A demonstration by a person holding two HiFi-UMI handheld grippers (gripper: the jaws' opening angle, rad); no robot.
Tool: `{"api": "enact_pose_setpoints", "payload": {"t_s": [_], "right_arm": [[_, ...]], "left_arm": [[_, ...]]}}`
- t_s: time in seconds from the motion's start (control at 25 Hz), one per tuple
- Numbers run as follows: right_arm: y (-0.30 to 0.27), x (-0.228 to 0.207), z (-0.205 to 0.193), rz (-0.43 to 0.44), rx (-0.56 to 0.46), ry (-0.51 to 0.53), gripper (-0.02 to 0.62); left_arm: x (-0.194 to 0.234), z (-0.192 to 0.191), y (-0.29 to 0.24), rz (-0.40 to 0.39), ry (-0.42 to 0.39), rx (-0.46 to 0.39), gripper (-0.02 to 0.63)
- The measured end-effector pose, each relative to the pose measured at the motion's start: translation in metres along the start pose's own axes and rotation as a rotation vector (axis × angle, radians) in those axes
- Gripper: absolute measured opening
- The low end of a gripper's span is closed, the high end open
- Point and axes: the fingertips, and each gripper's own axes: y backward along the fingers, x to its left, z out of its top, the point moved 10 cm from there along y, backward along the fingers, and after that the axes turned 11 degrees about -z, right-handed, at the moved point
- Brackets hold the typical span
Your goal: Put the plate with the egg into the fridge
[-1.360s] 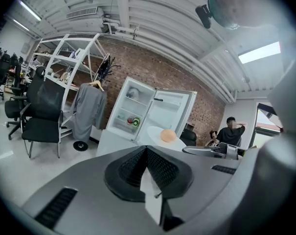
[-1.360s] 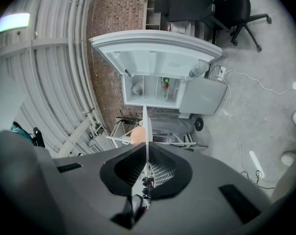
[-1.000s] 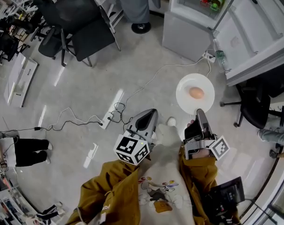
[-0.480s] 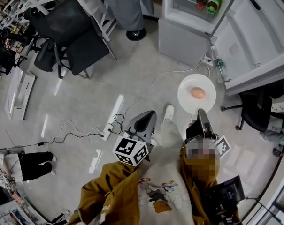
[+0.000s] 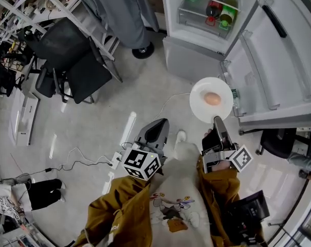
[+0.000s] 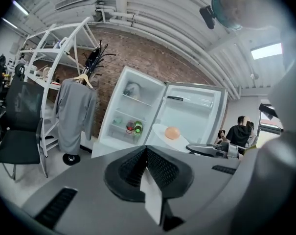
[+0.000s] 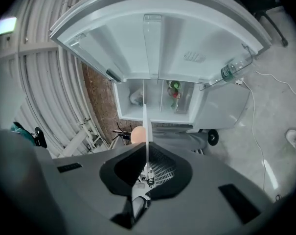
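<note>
Open white fridge [image 5: 194, 53] nearer than a second ago; right gripper [image 5: 216, 121] fingers clamp round white plate [image 5: 200, 92] rim, beige egg [image 5: 212, 99] aboard; left gripper [image 5: 162, 122] fingers together, empty.

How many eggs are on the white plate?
1. The beige oval egg lies near the middle of the round white plate that the right gripper holds; none seems hidden.
</note>
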Motion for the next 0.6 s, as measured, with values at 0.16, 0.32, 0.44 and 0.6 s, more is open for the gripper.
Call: {"api": "enact_pose_setpoints", "payload": {"t_s": [0.16, 0.32, 0.44, 0.6], "right_arm": [[-0.036, 0.004, 0.031, 0.015, 0.022, 0.005, 0.020], [-0.057, 0.000, 0.047, 0.010, 0.034, -0.019, 0.020], [-0.070, -0.001, 0.055, -0.002, 0.047, -0.008, 0.020], [-0.086, -0.002, 0.064, -0.010, 0.059, -0.019, 0.020]], "left_arm": [[0.013, 0.018, -0.044, 0.010, -0.017, 0.010, 0.008], [0.021, 0.023, -0.068, 0.023, -0.005, 0.026, 0.008], [0.028, 0.027, -0.080, 0.036, 0.002, 0.026, 0.008], [0.035, 0.031, -0.096, 0.049, 0.011, 0.020, 0.008]]}}
